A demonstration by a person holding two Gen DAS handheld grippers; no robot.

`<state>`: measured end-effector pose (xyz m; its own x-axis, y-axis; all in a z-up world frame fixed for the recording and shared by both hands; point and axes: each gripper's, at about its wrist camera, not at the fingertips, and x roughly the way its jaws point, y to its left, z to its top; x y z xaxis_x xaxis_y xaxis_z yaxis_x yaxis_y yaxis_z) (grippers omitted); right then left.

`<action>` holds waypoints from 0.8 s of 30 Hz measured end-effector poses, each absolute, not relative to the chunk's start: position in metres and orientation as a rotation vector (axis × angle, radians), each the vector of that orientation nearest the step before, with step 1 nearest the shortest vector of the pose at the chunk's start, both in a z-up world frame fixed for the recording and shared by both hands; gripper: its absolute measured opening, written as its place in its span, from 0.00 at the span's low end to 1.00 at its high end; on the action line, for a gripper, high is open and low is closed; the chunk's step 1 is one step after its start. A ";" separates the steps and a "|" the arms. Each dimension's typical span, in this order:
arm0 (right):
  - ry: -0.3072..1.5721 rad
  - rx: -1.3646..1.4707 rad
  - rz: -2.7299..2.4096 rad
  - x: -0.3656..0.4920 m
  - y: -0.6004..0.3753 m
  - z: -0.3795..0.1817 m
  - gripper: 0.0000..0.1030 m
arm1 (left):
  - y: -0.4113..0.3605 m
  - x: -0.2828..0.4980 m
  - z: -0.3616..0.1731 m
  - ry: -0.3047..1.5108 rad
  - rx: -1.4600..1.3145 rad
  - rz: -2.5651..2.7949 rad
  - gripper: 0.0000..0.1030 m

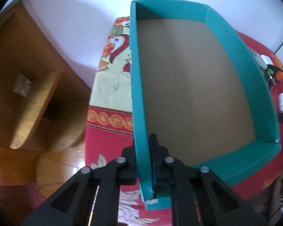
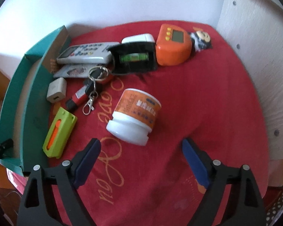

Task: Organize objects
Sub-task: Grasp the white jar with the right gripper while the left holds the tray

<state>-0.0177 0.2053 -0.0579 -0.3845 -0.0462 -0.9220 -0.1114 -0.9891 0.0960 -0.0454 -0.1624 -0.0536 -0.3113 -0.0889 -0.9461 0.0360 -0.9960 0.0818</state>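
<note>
My left gripper (image 1: 148, 150) is shut on the left wall of a teal cardboard box (image 1: 139, 98) with a bare brown floor. The box also shows at the left of the right wrist view (image 2: 31, 98). My right gripper (image 2: 141, 146) is open and empty, just short of a white jar with an orange label (image 2: 134, 115) lying on its side. Beside the box lie a green and orange cutter (image 2: 59, 132), a grey adapter (image 2: 56, 90), a red and black key fob with keyrings (image 2: 81, 96), a grey remote (image 2: 86, 54), a black spirit level case (image 2: 134, 58) and an orange device (image 2: 172, 45).
Everything rests on a red patterned tablecloth (image 2: 198, 103). A small toy figure (image 2: 201, 39) lies at the back. A white wooden panel (image 2: 254, 66) stands at the right. A wooden cabinet (image 1: 28, 84) stands left of the table, below its edge.
</note>
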 end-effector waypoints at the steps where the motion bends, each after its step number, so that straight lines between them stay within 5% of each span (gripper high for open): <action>1: 0.225 -1.717 2.573 -0.017 0.206 -0.058 0.88 | -0.163 -0.045 -0.054 -0.084 1.795 -2.493 0.08; 6: 0.184 -1.716 2.616 -0.015 0.198 -0.061 1.00 | -0.160 -0.040 -0.052 -0.132 1.762 -2.511 0.09; 11: 0.090 -1.729 2.607 -0.013 0.189 -0.063 1.00 | -0.169 -0.047 -0.055 -0.060 1.781 -2.528 0.08; 15: 0.245 -1.727 2.602 -0.012 0.196 -0.053 0.85 | -0.164 -0.049 -0.054 -0.082 1.793 -2.517 0.08; 20: 0.211 -1.597 2.646 -0.012 0.192 -0.047 0.72 | -0.153 -0.050 -0.055 -0.172 1.739 -2.497 0.09; 24: 0.161 -1.550 2.636 -0.014 0.189 -0.053 0.44 | -0.150 -0.049 -0.054 -0.182 1.725 -2.504 0.09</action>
<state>-0.0145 0.1888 -0.0531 -0.4851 0.0154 -0.8743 -0.1218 -0.9913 0.0501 -0.0495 -0.1497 -0.0544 -0.3556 -0.1464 -0.9231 0.0111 -0.9882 0.1525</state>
